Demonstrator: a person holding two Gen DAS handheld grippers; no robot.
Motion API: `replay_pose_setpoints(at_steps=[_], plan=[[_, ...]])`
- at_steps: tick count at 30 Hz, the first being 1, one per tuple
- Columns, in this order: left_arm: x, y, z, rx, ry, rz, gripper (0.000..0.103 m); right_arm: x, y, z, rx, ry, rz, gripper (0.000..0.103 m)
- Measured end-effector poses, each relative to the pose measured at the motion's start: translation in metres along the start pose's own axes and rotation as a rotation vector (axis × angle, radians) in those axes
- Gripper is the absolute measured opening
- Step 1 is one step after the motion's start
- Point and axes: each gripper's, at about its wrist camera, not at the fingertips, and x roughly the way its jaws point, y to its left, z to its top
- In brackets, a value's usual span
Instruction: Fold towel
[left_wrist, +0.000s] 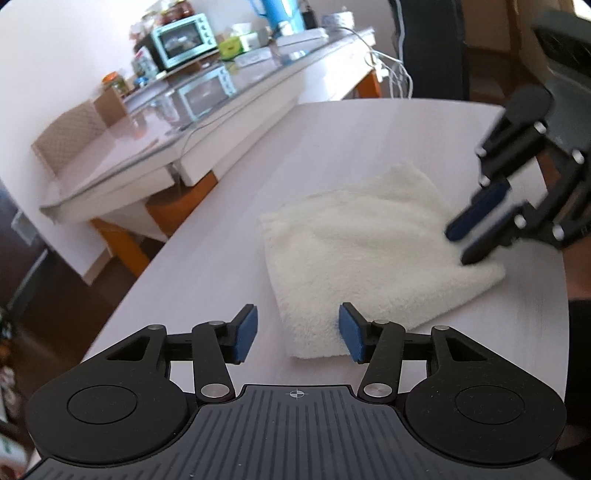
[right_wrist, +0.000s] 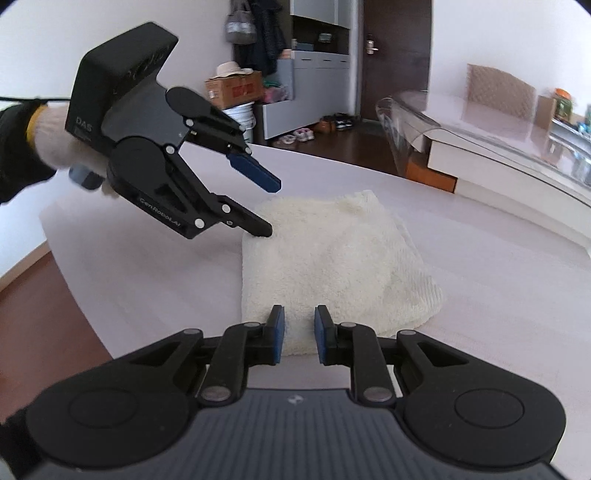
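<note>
A cream towel (left_wrist: 373, 251) lies folded into a small, thick square on the pale table (left_wrist: 229, 266); it also shows in the right wrist view (right_wrist: 332, 266). My left gripper (left_wrist: 297, 332) is open and empty, its right finger by the towel's near corner. In the right wrist view the left gripper (right_wrist: 271, 210) hovers at the towel's far left corner. My right gripper (right_wrist: 298, 334) is open by a narrow gap, just over the towel's near edge, holding nothing. In the left wrist view the right gripper (left_wrist: 461, 247) sits blurred over the towel's right edge.
A glass-topped side table (left_wrist: 155, 147) with a small teal oven (left_wrist: 184, 40), jars and boxes stands beyond the table's far edge. The table's curved edge (left_wrist: 140, 280) drops to a dark wood floor on the left. Shelves, a cardboard box and shoes (right_wrist: 295, 136) stand across the room.
</note>
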Motion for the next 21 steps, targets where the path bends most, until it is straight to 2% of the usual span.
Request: replay_pose_setpoints(at_steps=[6, 10, 21], plan=[[0.002, 0.012, -0.002, 0.013, 0.017, 0.026, 0.058, 0.005, 0.023, 0.005, 0.056, -0.011, -0.001, 0.021], [0.003, 0.013, 0.0, 0.011, 0.035, 0.04, 0.058, 0.01, 0.039, 0.008, 0.026, -0.02, -0.022, 0.021], [0.003, 0.012, 0.001, 0.029, 0.044, 0.041, 0.058, 0.011, 0.038, 0.009, 0.03, -0.009, -0.017, 0.021]])
